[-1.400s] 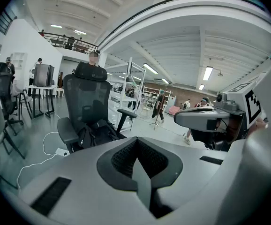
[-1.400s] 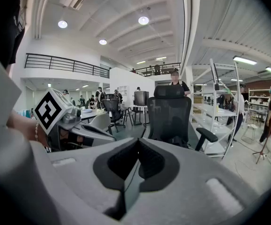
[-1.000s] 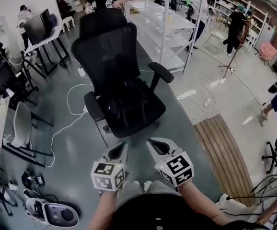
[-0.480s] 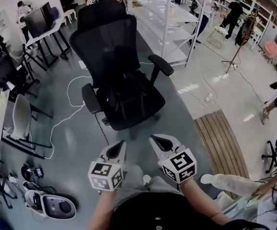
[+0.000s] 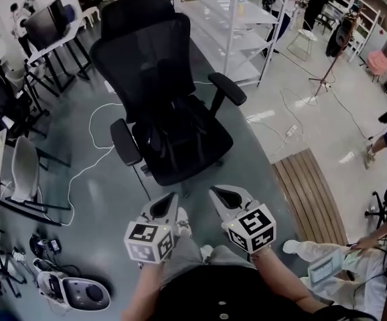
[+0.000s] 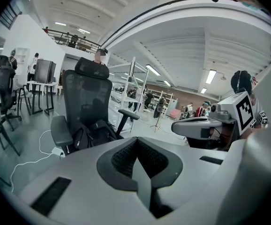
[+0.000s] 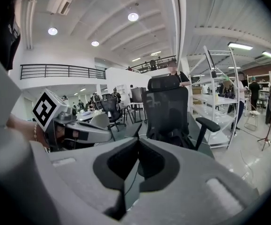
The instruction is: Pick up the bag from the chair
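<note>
Tools both pressed together, empty: left tool, right tool, low before office chair. Black bag sits on it, well apart. Advice: step closer, spread jaws early, pinch strap or top fold.

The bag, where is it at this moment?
In the head view the black bag lies on the seat of the office chair, near the picture's middle, ahead of the left gripper and the right gripper.

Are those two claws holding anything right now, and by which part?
Nothing is held. The left gripper and right gripper are shut and empty; the bag lies on the chair, apart from both.
</note>
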Motion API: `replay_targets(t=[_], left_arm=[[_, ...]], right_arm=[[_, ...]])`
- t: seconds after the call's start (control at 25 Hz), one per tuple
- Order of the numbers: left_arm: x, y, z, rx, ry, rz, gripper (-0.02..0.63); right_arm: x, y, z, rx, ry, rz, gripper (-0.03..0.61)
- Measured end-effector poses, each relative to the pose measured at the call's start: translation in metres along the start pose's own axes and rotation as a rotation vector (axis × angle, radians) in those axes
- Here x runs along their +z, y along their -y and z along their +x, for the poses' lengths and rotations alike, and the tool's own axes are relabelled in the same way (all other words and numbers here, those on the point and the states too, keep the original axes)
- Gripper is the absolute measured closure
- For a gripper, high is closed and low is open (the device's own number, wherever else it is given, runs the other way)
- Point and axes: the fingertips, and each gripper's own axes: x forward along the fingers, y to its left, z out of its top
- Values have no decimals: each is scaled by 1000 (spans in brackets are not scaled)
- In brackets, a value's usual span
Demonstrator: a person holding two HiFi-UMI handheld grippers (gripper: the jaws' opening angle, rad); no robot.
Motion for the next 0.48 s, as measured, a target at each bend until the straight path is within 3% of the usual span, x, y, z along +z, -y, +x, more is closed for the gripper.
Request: replay_targets(t=[0.48], left_arm=[[77,-125,84,-41,-3,31,598]], right_arm=[[63,48,162,1,-32,-71,580]])
